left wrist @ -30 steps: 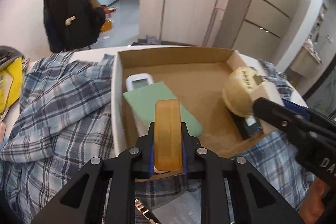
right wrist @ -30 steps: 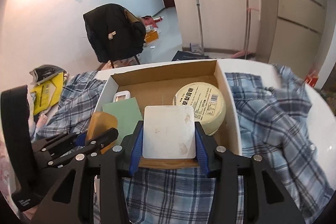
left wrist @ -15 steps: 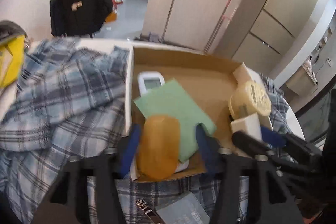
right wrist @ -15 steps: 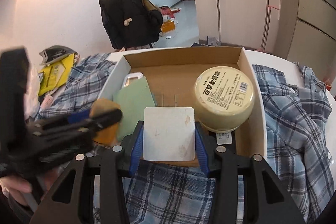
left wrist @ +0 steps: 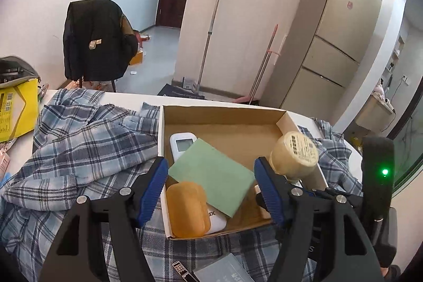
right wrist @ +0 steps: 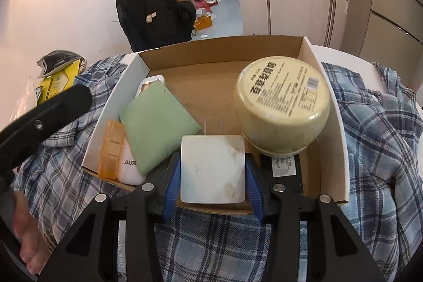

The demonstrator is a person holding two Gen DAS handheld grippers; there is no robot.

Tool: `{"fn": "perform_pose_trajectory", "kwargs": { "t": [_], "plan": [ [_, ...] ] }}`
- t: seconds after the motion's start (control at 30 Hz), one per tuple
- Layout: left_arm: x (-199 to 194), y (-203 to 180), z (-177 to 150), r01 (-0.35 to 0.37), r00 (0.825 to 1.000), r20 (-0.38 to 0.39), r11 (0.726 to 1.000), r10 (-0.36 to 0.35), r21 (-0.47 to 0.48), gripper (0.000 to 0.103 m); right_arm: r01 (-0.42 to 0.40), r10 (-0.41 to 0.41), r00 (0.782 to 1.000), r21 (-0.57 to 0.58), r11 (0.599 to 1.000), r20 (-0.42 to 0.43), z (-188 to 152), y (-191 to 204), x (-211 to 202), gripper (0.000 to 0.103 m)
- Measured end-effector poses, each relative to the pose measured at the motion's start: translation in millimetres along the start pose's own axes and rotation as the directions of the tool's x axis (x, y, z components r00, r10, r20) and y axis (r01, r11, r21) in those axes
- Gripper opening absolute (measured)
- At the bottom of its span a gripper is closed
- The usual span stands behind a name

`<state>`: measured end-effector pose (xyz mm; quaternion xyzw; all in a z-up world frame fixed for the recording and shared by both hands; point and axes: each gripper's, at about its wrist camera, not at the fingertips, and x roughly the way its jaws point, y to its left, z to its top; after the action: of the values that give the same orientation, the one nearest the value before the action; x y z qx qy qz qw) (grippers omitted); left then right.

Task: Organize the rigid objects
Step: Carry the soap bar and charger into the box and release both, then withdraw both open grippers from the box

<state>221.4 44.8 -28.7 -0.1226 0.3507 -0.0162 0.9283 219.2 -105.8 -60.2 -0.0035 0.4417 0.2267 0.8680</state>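
A cardboard box lies on a plaid cloth. In it lie an orange translucent case, a white remote, a green pouch and a round cream tub. My left gripper is open above the box's near edge, with the orange case lying free below it. In the right wrist view my right gripper is shut on a white square block over the box's near edge, beside the tub. The orange case, remote and pouch lie at the left.
The plaid cloth covers the white table round the box. A yellow package lies at the far left. A grey packet and a small dark item lie in front of the box. A black label-bearing item lies under the tub.
My left gripper has opened and let go of the orange case, which now lies in the box's near left corner. The right gripper has moved closer over the box, still holding the white block.
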Motion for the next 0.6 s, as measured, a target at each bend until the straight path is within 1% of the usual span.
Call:
{"fn": "perform_pose_trajectory", "kwargs": {
  "t": [0.03, 0.2, 0.27, 0.3, 0.43, 0.57, 0.6],
  "plan": [
    [-1.7, 1.3, 0.1, -0.003, 1.000, 0.003, 1.000, 0.003, -0.004, 0.070, 0.003, -0.003, 1.000, 0.001, 1.000, 0.008, 0.8, 0.7, -1.1, 0.050],
    [-15.3, 5.0, 6.6, -0.012, 0.999, 0.037, 1.000, 0.013, -0.029, 0.070, 0.006, -0.006, 0.999, -0.004, 1.000, 0.050, 5.1, 3.4, -16.8, 0.051],
    [-28.2, 4.6, 10.3, -0.014, 0.997, 0.071, 0.999, 0.016, -0.032, 0.070, 0.006, -0.006, 0.998, 0.001, 1.000, 0.067, 7.1, 4.9, -28.0, 0.051],
    [-40.3, 1.9, 13.2, -0.007, 0.994, 0.106, 1.000, 0.010, -0.027, 0.070, 0.009, -0.009, 0.997, 0.002, 1.000, 0.083, 7.8, 5.9, -35.4, 0.051],
    [-75.4, -13.6, 18.5, -0.009, 0.985, 0.172, 1.000, 0.004, 0.027, 0.070, 0.034, -0.030, 0.989, -0.020, 0.999, 0.144, 6.9, 14.2, -73.2, 0.051],
    [-118.3, -29.9, 12.0, -0.019, 0.972, 0.233, 0.996, -0.002, 0.091, 0.070, 0.035, -0.025, 0.979, -0.046, 0.998, 0.202, -8.3, 22.6, -118.4, 0.051],
    [-131.8, -34.0, 7.6, -0.019, 0.966, 0.259, 0.995, -0.008, 0.102, 0.070, 0.031, -0.019, 0.976, -0.050, 0.998, 0.217, -13.3, 24.2, -129.1, 0.051]
  ]
}}
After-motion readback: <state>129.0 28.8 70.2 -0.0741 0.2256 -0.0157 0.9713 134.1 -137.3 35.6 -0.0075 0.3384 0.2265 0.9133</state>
